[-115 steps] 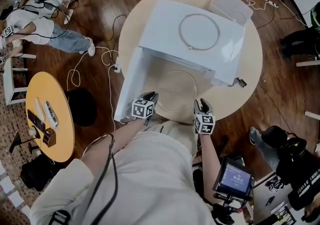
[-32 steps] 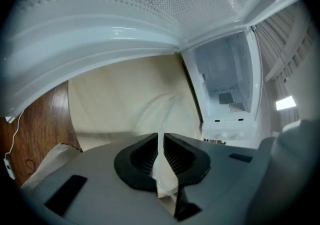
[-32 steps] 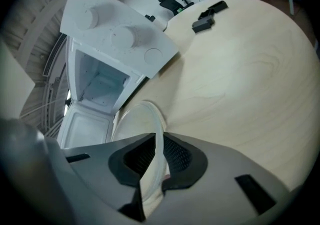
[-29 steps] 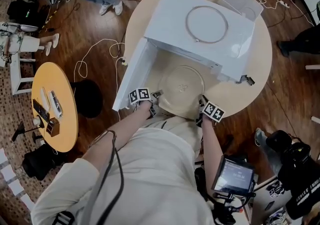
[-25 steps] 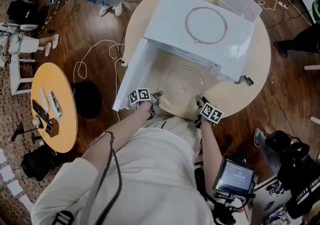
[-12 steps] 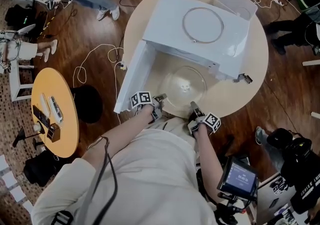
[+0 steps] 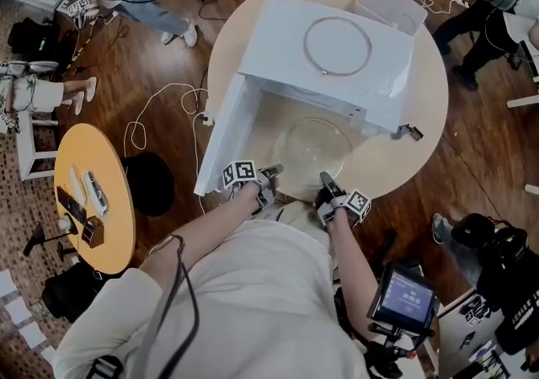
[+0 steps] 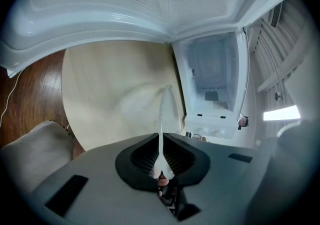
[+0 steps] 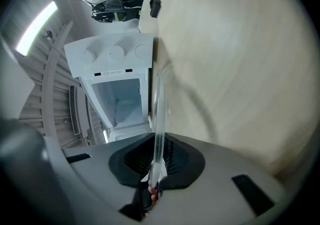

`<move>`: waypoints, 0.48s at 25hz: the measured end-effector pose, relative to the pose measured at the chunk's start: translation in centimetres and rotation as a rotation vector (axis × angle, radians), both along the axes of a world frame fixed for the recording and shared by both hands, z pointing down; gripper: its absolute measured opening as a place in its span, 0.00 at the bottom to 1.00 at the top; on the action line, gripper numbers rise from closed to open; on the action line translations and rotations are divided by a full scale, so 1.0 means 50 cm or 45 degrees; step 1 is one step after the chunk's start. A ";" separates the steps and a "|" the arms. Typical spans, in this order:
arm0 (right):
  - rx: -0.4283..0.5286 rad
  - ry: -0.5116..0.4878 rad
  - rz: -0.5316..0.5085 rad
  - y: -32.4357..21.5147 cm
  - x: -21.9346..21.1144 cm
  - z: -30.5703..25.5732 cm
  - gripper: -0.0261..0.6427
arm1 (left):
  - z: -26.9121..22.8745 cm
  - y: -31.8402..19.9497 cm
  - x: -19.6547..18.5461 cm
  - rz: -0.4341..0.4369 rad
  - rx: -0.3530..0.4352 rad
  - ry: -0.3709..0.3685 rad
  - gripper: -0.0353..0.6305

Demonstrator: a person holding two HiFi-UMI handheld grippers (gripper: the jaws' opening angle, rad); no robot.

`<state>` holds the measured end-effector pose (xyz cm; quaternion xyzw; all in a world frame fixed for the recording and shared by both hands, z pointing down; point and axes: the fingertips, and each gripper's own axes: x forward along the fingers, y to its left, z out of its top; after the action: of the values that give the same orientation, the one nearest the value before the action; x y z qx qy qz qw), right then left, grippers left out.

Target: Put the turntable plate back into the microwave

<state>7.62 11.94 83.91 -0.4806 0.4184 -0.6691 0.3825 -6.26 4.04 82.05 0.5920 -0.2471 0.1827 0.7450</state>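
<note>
The turntable plate (image 7: 313,148) is being pinched at the counter's (image 7: 421,99) near edge by the left claw (image 7: 272,175) and right claw (image 7: 325,178), both having just been closing.

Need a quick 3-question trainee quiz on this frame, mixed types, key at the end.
1. True or false: the plate is already inside the microwave.
2. What lies on top of the microwave? A ring, B bowl, C cup.
3. Which grippers hold the plate?
Key: 1 false, it is held in front of the opening. 2 A. 3 Both: left gripper and right gripper; their jaws have just been closing on its rim.
</note>
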 end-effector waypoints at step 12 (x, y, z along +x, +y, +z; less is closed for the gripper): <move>0.129 0.157 -0.106 -0.026 0.018 -0.090 0.08 | -0.022 0.008 0.003 -0.006 0.018 0.113 0.10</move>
<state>8.54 10.64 79.42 -0.4830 0.4941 -0.6316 0.3516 -6.09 4.45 80.96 0.6041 -0.2164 0.1529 0.7516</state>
